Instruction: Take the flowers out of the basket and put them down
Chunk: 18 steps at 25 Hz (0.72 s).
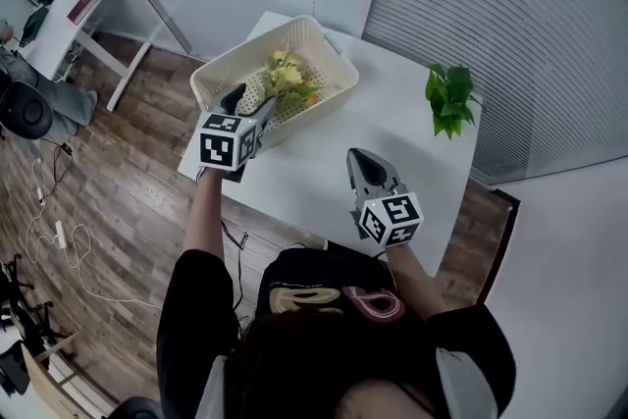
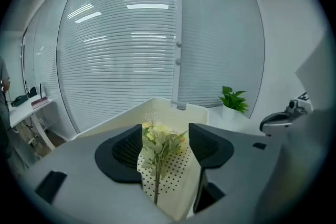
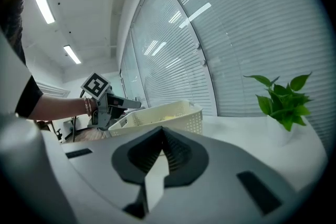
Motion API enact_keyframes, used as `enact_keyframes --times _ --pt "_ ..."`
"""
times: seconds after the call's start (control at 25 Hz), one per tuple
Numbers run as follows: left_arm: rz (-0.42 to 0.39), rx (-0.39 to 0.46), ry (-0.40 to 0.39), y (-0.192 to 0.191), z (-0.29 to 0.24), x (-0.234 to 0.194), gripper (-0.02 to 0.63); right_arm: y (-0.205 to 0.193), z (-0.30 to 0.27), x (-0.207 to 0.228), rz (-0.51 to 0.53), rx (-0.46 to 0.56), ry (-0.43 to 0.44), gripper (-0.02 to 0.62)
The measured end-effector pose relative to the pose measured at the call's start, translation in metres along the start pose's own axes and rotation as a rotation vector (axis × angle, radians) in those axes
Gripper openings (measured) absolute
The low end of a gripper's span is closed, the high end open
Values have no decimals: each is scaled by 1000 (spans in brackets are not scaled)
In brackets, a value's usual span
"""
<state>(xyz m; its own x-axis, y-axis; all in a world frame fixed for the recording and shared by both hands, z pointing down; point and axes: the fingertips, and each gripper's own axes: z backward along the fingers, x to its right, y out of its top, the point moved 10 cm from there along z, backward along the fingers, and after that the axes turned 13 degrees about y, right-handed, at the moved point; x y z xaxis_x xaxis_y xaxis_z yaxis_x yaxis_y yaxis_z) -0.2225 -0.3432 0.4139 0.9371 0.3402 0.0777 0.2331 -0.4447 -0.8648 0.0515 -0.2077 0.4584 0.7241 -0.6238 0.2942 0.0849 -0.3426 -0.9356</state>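
Note:
A cream perforated basket (image 1: 339, 49) stands on the far left of the white table (image 1: 392, 128), with yellow flowers and green leaves (image 1: 287, 74) lying inside. My left gripper (image 1: 251, 99) hangs over the basket's near wall, open, pointing down at the flowers. In the left gripper view the bunch (image 2: 160, 147) shows in the gap between the jaws of the left gripper (image 2: 166, 131), and neither pad touches it. My right gripper (image 1: 360, 158) is shut and empty over the table's near middle, well apart from the basket (image 3: 168, 118). Its jaw tips (image 3: 163, 131) meet.
A small green potted plant (image 1: 450, 98) stands at the table's far right, near the blinds. Wooden floor with cables (image 1: 59, 231) lies to the left, and a side desk (image 1: 74, 15) stands beyond. The table's near edge is close to my body.

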Motion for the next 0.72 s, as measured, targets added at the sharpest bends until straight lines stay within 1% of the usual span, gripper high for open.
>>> enact_keyframes --times 0.08,0.12,0.24,0.28,0.32,0.44,0.48,0.56,0.64,0.72 --pt "-19 -14 9 0 -11 0 273 -1 1 5 -3 -4 -12 11" --pt "-15 -24 6 0 -17 0 274 -1 1 8 -5 -7 -17 11" --pt "20 -84 -38 -3 -36 -2 291 -4 4 16 -20 -15 -33 11" --pt "20 -108 -51 -4 -41 -3 295 -4 4 18 -25 -16 -37 11" --pt "5 -128 -55 -5 -46 -4 298 -4 5 20 -28 -16 -40 11" --pt "-89 -173 -45 -8 -60 -6 299 -6 4 26 -20 -29 -47 11" --pt "-101 -190 -51 -9 -64 -6 300 -6 4 28 -8 -38 -48 11" --pt "-81 -222 -73 -10 -73 -7 302 -7 3 30 6 -54 -48 11" --pt "-61 -250 -92 -10 -82 -9 303 -8 2 34 -6 -57 -43 11" --pt "-84 -295 -106 -12 -92 -10 304 -8 0 36 -16 -58 -41 11"
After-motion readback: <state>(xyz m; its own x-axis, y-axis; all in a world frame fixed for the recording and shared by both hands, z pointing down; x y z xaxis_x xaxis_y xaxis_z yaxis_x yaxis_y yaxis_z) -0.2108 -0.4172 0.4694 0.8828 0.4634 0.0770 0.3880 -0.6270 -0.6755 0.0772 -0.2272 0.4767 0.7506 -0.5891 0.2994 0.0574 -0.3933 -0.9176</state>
